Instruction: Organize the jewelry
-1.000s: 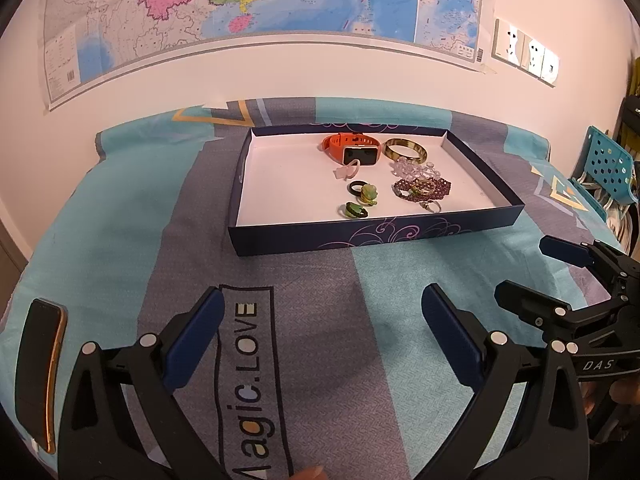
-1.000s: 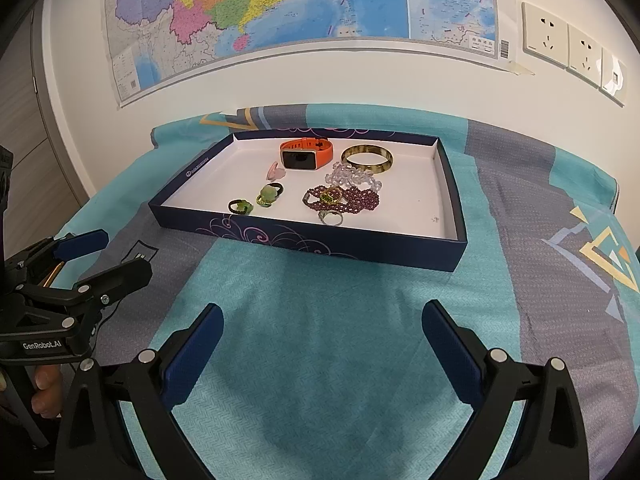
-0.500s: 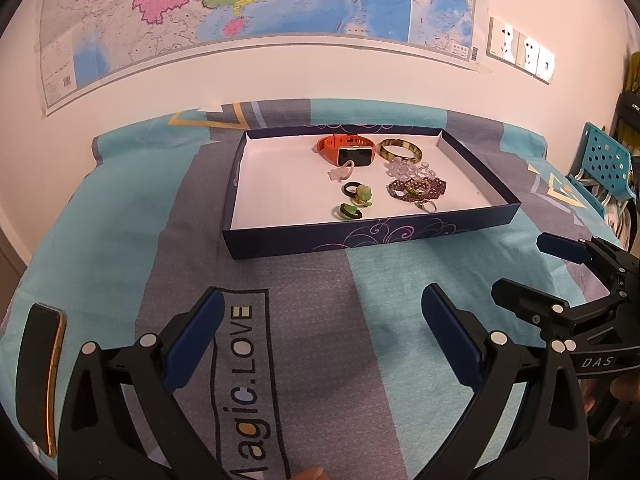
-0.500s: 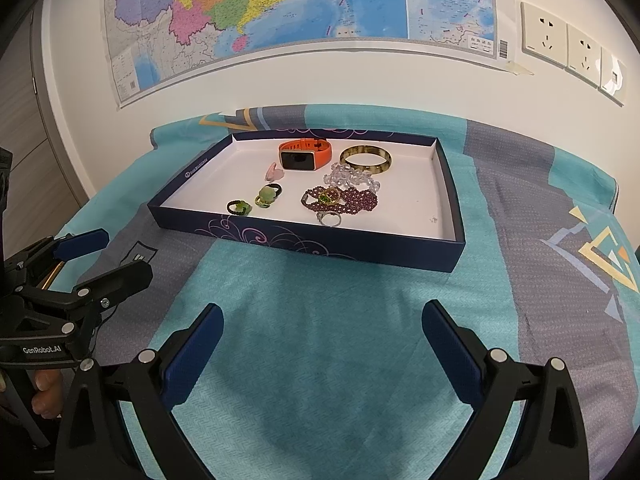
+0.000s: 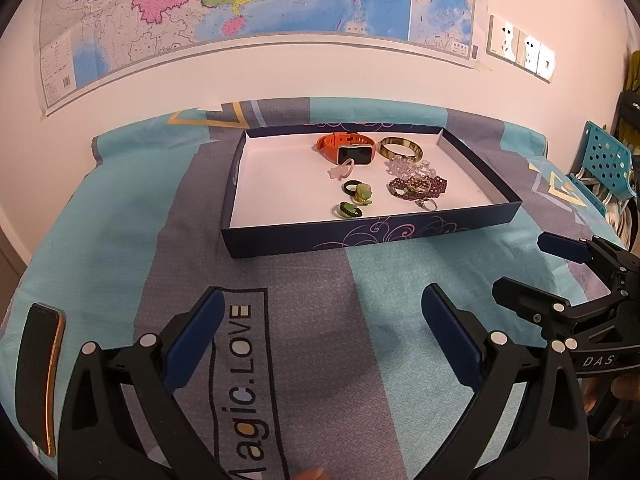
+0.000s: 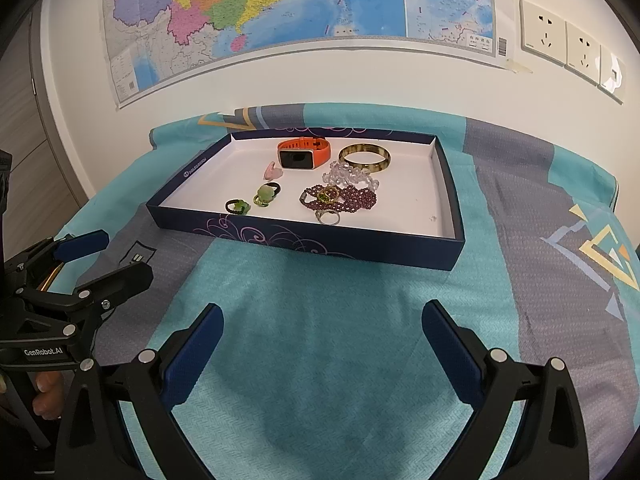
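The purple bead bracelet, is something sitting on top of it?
Yes. A gold ring with a green stone sits on the purple bead bracelet, inside the dark blue box. What lies under the beads is covered.

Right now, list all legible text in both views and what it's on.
"Magic.LOVE": printed on the bedspread.
"DAS": on the right gripper, the rest of the word cut off.
"GenRobot.AI": on the left gripper.
Small logo on the tray wall: too small to read.
Wall map labels and barcode: too small to read.
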A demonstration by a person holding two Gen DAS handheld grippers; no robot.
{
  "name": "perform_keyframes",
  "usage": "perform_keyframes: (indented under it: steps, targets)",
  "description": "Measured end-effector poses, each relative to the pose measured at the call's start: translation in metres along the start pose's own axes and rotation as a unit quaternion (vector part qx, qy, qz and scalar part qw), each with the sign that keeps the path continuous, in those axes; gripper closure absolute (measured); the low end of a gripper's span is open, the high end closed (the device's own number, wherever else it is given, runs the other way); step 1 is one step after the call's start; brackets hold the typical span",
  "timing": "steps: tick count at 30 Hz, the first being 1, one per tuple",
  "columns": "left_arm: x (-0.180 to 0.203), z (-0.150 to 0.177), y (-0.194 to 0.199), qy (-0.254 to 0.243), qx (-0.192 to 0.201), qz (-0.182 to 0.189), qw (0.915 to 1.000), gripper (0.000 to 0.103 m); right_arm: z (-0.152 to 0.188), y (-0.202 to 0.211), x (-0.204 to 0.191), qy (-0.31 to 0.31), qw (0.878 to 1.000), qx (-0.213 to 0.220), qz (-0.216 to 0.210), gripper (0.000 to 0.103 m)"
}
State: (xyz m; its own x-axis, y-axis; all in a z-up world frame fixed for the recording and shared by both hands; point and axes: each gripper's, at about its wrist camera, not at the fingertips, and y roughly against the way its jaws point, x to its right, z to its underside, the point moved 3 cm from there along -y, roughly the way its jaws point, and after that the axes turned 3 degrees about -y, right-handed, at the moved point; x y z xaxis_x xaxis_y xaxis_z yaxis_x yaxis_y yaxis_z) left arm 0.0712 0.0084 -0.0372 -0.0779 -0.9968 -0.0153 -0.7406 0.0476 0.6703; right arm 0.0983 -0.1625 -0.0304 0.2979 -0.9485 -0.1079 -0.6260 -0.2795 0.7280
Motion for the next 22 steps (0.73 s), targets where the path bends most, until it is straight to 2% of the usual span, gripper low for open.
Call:
perform_keyframes:
  steps: [13,17,20,22]
  targets:
    - [0.003,0.001,0.002,-0.007,0.011,0.005,0.9999,0.006,0.001,0.0,0.0,-0.002,1.0,0.0,-0.001,0.007]
    - [0.003,0.003,-0.002,-0.006,-0.002,0.002,1.0,0.006,0.001,-0.001,0.002,0.01,1.0,-0.002,0.005,0.007]
    - [-0.005,0.003,-0.004,-0.002,-0.007,-0.003,1.0,0.006,-0.002,0.0,0.018,0.009,1.0,-0.008,0.011,0.007]
    - [-0.014,0.003,-0.004,0.002,-0.007,-0.009,0.9999,0.006,-0.006,0.0,0.045,0.009,0.999,-0.016,0.046,0.007]
